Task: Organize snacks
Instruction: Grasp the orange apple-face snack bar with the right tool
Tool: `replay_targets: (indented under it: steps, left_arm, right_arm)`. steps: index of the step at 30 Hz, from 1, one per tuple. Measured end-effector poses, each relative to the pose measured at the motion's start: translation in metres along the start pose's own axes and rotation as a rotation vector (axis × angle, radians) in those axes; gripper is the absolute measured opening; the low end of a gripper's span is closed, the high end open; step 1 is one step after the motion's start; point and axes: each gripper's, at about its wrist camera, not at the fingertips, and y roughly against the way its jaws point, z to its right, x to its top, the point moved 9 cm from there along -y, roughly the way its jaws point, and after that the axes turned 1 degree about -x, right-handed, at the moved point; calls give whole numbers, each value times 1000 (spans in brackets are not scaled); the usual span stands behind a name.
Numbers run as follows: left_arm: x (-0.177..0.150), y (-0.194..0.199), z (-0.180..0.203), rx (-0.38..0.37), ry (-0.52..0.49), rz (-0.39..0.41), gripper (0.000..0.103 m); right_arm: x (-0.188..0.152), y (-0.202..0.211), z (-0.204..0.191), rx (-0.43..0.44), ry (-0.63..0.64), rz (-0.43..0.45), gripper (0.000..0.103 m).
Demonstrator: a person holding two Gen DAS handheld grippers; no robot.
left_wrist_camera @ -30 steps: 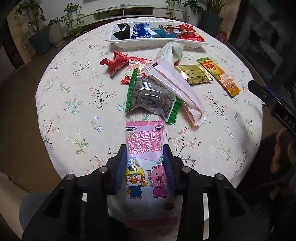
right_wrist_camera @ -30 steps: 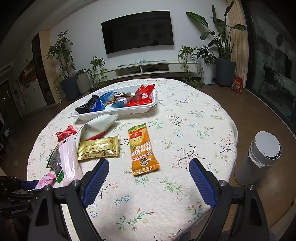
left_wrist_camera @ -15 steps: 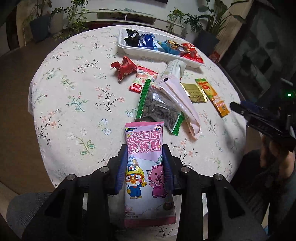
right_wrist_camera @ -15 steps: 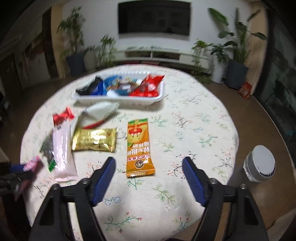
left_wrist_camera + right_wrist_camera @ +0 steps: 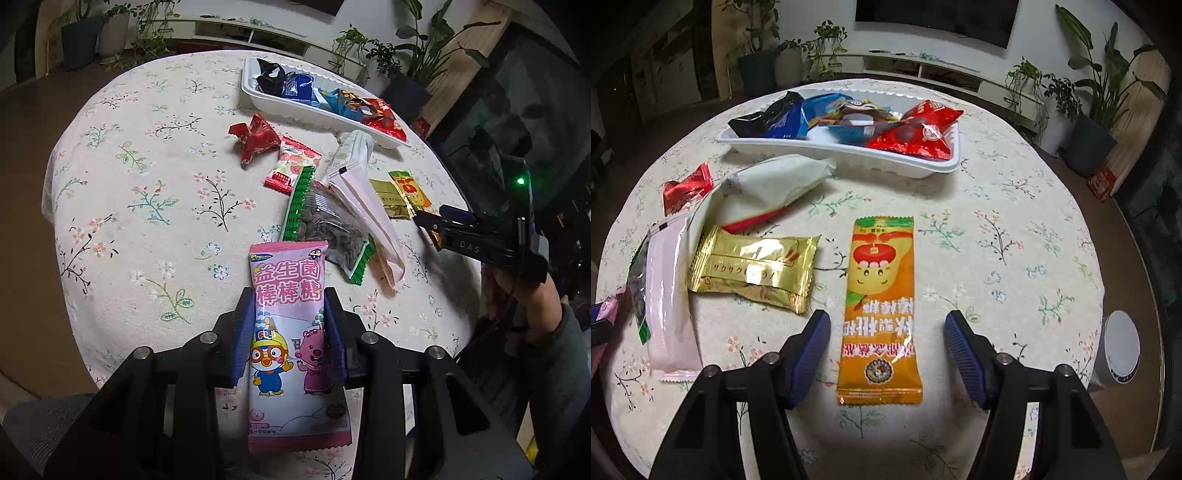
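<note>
My left gripper [image 5: 289, 325] is shut on a pink lollipop packet [image 5: 291, 354] and holds it above the table's near edge. My right gripper [image 5: 886, 345] is open, with its fingers on either side of the lower half of an orange snack bar [image 5: 880, 306] that lies flat on the cloth. The right gripper also shows in the left wrist view [image 5: 436, 225] at the right. A white tray [image 5: 923, 166] with several wrapped snacks stands at the back of the table; it also shows in the left wrist view [image 5: 255, 96].
Loose on the floral tablecloth [image 5: 147, 184] lie a gold packet [image 5: 753, 269], a long pink packet [image 5: 666, 295], a white pouch [image 5: 779, 181], a red wrapper [image 5: 685, 188], a strawberry packet [image 5: 293, 168] and a green-edged seed bag [image 5: 325, 221]. A white cup [image 5: 1119, 349] stands off the table's right.
My right gripper has come forward and down until its fingers straddle the orange bar. My left gripper still holds the pink packet and has turned a little.
</note>
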Motion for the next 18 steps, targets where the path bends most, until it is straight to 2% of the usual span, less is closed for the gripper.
replay_targets:
  steps: [4,9,16,18]
  left_arm:
    - [0,-2,-2,-5,2,3,33]
    - [0,-3,-3,-9,6,8,33]
    - [0,1,0,-11,-8,21,33]
    - [0,1,2,-12,-13,24,33]
  right_arm:
    - [8,-5,0,-1,9,4,66]
    - [8,-4,-6,54,-4,-13,44]
    - [7,-3,-9,82,-17,-42,34]
    - [7,-2,-6,91,-34,-44,26]
